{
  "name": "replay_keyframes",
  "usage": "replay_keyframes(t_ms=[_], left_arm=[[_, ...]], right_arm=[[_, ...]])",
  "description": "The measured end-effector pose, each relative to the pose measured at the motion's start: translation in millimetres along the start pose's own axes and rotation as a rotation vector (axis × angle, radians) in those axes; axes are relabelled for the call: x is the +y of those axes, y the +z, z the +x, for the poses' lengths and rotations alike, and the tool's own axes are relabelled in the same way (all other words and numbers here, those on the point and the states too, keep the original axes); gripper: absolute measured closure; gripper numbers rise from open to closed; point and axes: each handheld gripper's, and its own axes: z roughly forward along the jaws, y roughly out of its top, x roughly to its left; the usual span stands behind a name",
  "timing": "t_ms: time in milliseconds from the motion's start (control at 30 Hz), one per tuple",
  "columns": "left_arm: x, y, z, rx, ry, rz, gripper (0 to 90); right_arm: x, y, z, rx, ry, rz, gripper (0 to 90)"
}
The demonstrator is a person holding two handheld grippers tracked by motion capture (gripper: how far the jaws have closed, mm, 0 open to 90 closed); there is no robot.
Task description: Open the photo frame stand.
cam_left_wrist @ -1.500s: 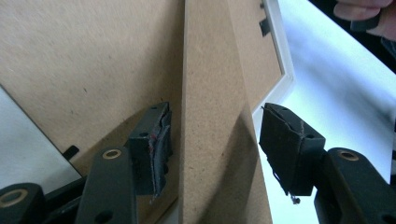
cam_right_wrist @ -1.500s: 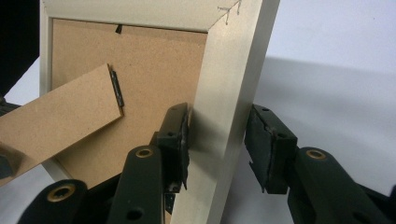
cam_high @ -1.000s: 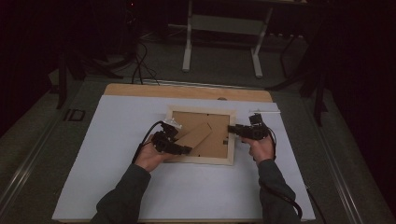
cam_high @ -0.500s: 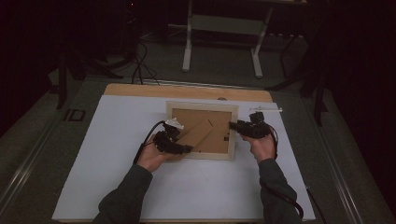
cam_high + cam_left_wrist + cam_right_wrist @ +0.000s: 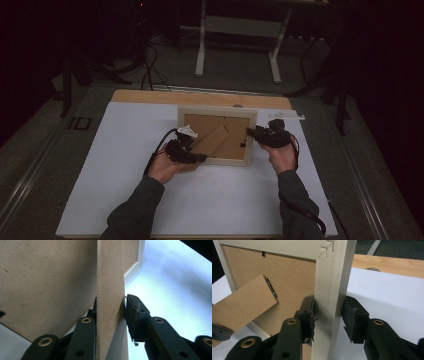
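A: Surface?
B: White sheet (image 5: 125, 165) is covering the table; dark room beyond.
A: Grippers?
B: Left gripper (image 5: 192, 157), jaws just closing, is pinching the picture frame (image 5: 218, 110)'s stand (image 5: 110, 290); right gripper (image 5: 253, 134) is clamping the frame's side rail.

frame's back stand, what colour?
Plain brown fibreboard stand, matching the backing; right gripper view shows it best.

Readable text: we find none in any view.
Picture frame (image 5: 217, 134) back: we see bare brown board, no label or print.
White sheet (image 5: 125, 150) on the table: we read nothing on it.
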Motion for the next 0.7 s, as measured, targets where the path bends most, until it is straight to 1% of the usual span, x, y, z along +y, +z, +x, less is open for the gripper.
replay_keyframes(t_ms=[67, 167, 233, 467, 700], left_arm=[[1.0, -0.4, 0.1, 0.008, -0.005, -0.004, 73.9], [2.2, -0.4, 0.8, 0.009, -0.013, -0.011, 74.9], [2.7, -0.2, 0.9, 0.011, -0.005, -0.012, 75.2], [4.2, 2.1, -1.0, 0.028, 0.001, -0.021, 76.3], [6.1, 4.3, -4.0, 0.036, 0.011, -0.034, 78.7]], right_arm=[[0.5, -1.3, 1.0, -0.005, -0.012, -0.004, 62.2], [1.3, -2.8, 2.7, -0.010, -0.020, -0.011, 62.3], [1.9, -3.0, 3.1, -0.016, -0.028, -0.012, 62.3], [3.0, -4.9, 4.5, -0.031, -0.045, -0.025, 62.3], [5.2, -6.2, 9.1, -0.066, -0.089, -0.027, 62.4]])
